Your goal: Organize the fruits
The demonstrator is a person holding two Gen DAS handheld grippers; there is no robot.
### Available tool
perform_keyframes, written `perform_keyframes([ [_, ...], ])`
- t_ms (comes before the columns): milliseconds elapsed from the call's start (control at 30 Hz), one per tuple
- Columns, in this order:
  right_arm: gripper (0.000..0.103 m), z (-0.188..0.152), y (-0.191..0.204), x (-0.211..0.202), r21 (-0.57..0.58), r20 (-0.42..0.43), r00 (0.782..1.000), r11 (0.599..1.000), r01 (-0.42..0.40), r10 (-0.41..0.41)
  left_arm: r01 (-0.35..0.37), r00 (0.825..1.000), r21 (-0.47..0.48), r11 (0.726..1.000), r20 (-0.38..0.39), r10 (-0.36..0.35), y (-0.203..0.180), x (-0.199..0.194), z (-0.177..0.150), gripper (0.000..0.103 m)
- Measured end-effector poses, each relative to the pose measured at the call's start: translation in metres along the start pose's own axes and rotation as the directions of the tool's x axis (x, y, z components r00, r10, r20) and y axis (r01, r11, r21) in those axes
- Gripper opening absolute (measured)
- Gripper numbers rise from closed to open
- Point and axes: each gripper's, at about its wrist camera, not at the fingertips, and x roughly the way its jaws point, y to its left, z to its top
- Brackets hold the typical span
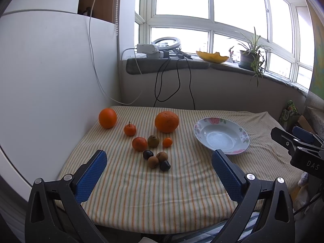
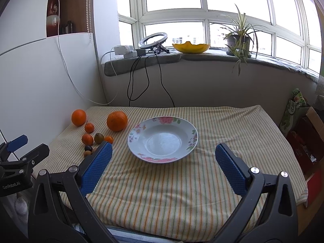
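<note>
Fruit lies loose on a striped cloth (image 1: pixel 141 192): two big oranges (image 1: pixel 107 118) (image 1: pixel 166 121), several small mandarins (image 1: pixel 130 129), a green-brown kiwi (image 1: pixel 153 141), and small brown and dark fruits (image 1: pixel 156 160). A flowered white plate (image 1: pixel 221 135) (image 2: pixel 163 139) sits empty to their right. My left gripper (image 1: pixel 159 159) hovers open, near the front of the small fruits, holding nothing. My right gripper (image 2: pixel 164 152) is open above the plate's near rim, also holding nothing. In the right wrist view the same fruits (image 2: pixel 117 120) sit left of the plate.
A white panel (image 1: pixel 50 91) walls the table's left side. Behind, a windowsill holds a yellow bowl (image 2: pixel 191 47), a ring light (image 2: pixel 152 39), a power strip with hanging cables (image 2: pixel 145 77) and a potted plant (image 2: pixel 238 38). Boxes and bags (image 2: pixel 303 133) crowd the right edge.
</note>
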Motion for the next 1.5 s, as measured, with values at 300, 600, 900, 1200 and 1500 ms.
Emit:
perform_keyframes([
  [300,0.103,0.0002,0.0005,-0.0002,-0.001,-0.001,1.000,1.000,0.001,-0.001,0.000,1.000,0.003,1.000,0.001,0.000,-0.0022,-0.0009,-0.0005,0.102],
  [600,0.103,0.0003,0.0018,-0.0005,0.002,0.000,1.000,1.000,0.000,0.000,0.001,1.000,0.004,1.000,-0.001,-0.001,-0.0019,-0.0008,0.0001,0.102],
  [900,0.103,0.0001,0.0036,-0.0005,0.000,-0.004,1.000,1.000,-0.004,0.004,-0.001,1.000,0.005,1.000,-0.003,0.001,-0.0031,0.0002,-0.0002,0.102],
  [1200,0.103,-0.0005,0.0040,-0.0004,0.001,-0.004,1.000,1.000,-0.004,0.005,0.003,1.000,0.005,1.000,-0.004,-0.003,-0.0030,0.0009,0.0001,0.102],
  [1500,0.103,-0.0015,0.0058,0.0011,-0.001,-0.006,1.000,1.000,-0.007,0.007,0.002,1.000,0.004,1.000,-0.007,-0.002,-0.0030,0.0011,0.0005,0.102],
])
